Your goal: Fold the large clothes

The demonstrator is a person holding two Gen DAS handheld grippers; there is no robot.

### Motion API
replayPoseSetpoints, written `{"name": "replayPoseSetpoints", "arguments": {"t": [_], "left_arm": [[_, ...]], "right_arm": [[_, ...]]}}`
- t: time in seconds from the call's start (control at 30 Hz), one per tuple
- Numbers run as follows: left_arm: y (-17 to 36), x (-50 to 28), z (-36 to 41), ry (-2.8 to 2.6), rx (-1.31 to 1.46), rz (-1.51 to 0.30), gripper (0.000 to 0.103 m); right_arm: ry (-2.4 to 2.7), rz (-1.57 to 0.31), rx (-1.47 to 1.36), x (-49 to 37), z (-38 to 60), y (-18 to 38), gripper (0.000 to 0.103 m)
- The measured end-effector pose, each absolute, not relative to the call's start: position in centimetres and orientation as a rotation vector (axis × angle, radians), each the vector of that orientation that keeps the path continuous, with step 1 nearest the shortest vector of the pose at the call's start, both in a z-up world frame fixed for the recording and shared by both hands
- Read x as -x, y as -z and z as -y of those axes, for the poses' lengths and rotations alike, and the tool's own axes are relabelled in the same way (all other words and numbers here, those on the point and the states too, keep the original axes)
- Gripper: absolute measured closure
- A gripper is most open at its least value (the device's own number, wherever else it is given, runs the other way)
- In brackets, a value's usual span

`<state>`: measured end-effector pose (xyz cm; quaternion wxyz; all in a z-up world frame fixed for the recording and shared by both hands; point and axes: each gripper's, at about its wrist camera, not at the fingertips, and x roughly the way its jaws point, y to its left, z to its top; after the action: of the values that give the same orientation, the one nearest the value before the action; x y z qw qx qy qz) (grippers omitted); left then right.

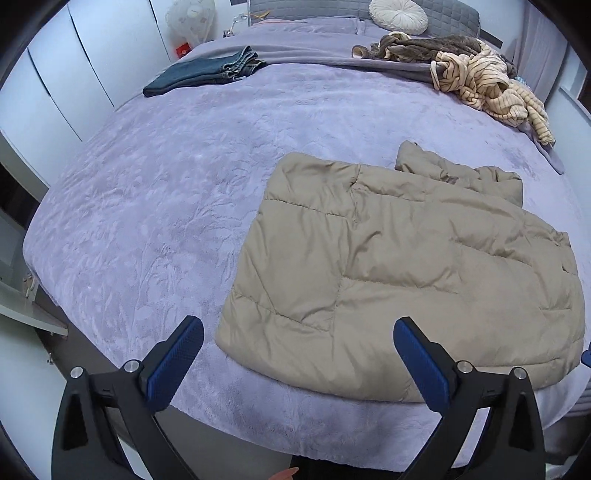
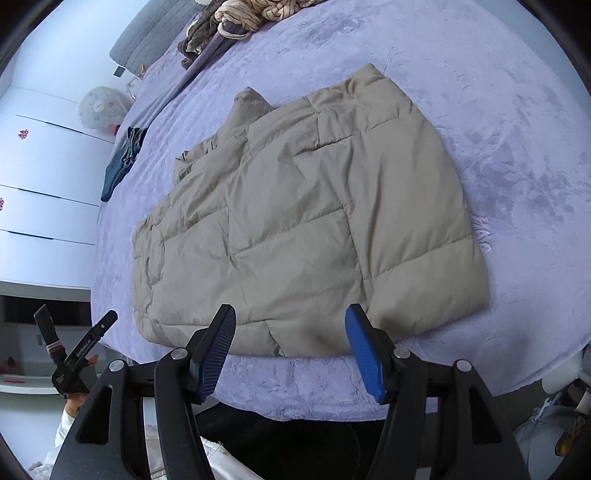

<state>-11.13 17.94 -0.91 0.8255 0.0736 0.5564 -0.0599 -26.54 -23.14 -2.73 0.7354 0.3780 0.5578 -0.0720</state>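
My left gripper (image 1: 297, 328) and right gripper (image 2: 290, 317) both hang with jaws spread and empty above the near edge of the folded tan puffer jacket (image 2: 303, 221), lying flat on the lavender bed (image 1: 147, 206).

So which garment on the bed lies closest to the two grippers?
The tan quilted puffer jacket, spread flat at the near edge of the bed. The folded jeans and the striped knit heap lie far back toward the headboard.

You have one beige quilted jacket (image 1: 399, 266), one folded pair of jeans (image 1: 207, 72), one heap of unfolded clothes (image 1: 476, 75), one round cushion (image 1: 398, 14).
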Motion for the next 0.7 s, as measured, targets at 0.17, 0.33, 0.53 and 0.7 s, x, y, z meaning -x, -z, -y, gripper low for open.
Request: {"name": "replayPoseSetpoints", "arguments": {"t": [0.17, 0.33, 0.53, 0.7], "left_arm": [[0.2, 12.0, -18.5, 0.126, -0.105, -1.210, 0.000], [0.4, 11.5, -19.2, 0.061, -0.163, -1.217, 0.000], [0.8, 9.1, -20.2, 0.111, -0.124, -1.251, 0.000], [0.6, 5.9, -21.8, 0.157, -0.141, -1.235, 0.000]], "right_arm": [[0.150, -1.228, -0.789, 26.7, 22.3, 2.7, 0.022], [0.137, -1.215, -0.736, 25.5, 20.8, 2.2, 0.009], [0.120, -1.185, -0.685, 22.8, 18.9, 1.4, 0.000], [0.155, -1.217, -0.731, 19.0, 17.2, 2.4, 0.000]]}}
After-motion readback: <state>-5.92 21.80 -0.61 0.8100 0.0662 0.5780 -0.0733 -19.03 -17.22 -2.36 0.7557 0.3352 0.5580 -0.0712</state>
